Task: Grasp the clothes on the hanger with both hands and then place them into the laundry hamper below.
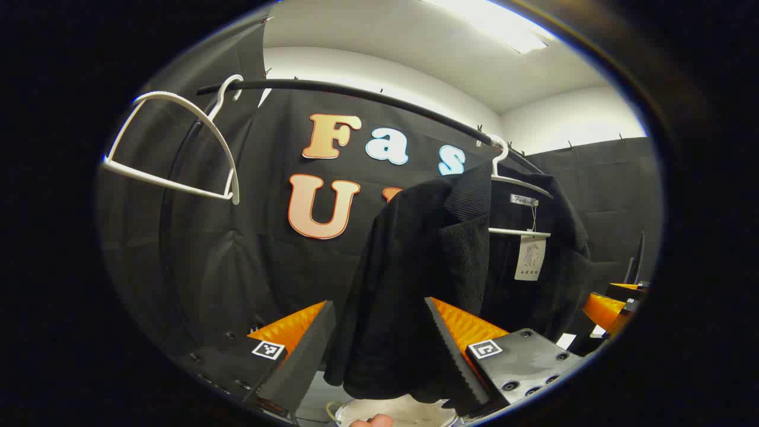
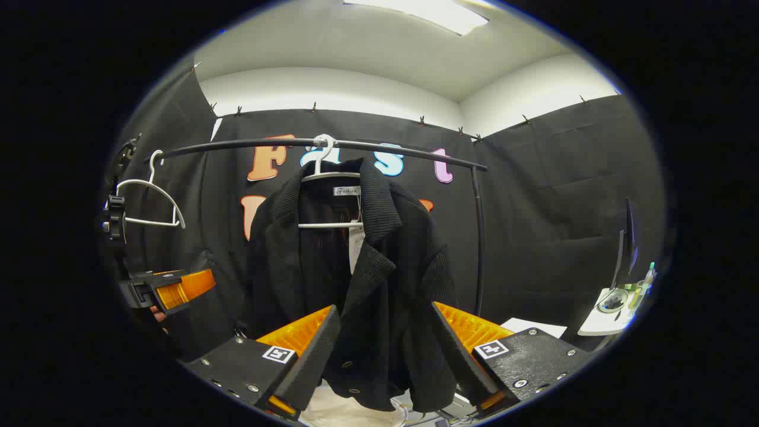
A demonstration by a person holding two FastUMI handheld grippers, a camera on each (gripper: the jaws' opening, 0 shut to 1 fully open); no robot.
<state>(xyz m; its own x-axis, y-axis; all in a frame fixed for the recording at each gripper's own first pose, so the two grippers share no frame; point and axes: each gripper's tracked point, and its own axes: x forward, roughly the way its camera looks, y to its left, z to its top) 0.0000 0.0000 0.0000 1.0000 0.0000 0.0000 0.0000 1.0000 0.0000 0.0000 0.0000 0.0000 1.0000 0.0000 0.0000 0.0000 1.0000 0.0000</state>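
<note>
I see black jacket (image 2: 356, 279) hanging on white hanger (image 2: 329, 178) from black rail (image 2: 415, 155), above pale hamper rim (image 1: 403, 412) (barely visible, likely the hamper). Left gripper (image 1: 379, 350) raised level toward jacket's side, fingers apart, sleeve hanging between them; contact unclear. Right gripper (image 2: 385, 356) faces jacket front, fingers spread, hem between them, no clamp evident. Empty second hanger (image 1: 178, 148) hangs at rail's far end.
</note>
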